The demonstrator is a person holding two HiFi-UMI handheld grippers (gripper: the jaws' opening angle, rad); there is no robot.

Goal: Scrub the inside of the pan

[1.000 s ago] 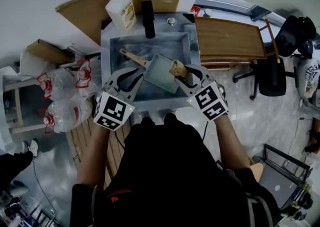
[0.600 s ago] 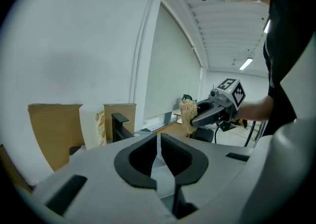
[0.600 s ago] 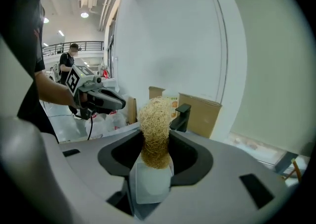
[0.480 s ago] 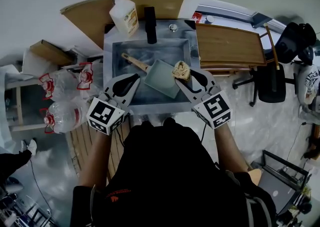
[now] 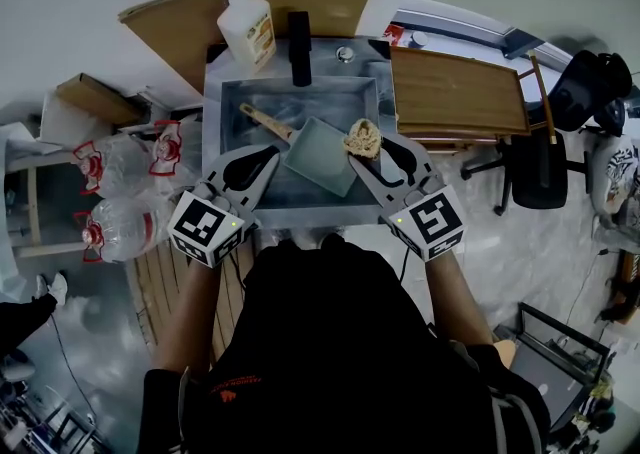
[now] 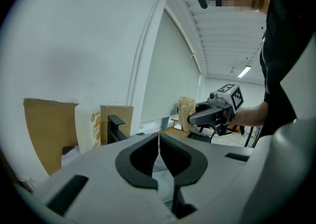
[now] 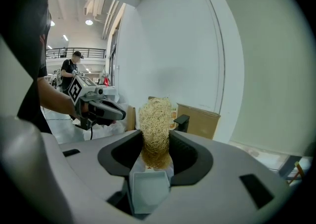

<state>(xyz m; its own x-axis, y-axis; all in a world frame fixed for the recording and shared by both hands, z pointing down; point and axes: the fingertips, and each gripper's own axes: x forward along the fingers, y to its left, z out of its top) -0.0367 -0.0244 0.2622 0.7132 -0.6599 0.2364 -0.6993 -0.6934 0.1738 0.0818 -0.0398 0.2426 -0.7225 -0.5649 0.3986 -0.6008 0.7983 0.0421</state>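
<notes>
Though unreadable, jug (image 5: pixel 246 27) label beyond pan (image 5: pixel 318 155)

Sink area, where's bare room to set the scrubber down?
The wooden board right of the sink is bare. Inside the sink, the floor behind the pan looks free. The rim behind is crowded by the jug and faucet.

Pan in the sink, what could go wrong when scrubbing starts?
The pan lies loose in the sink: the left gripper has just closed on nothing beside it, so it may slide under scrubbing. The right gripper pinches the loofah scrubber by one end only; pressed hard, it may bend or slip out.
</notes>
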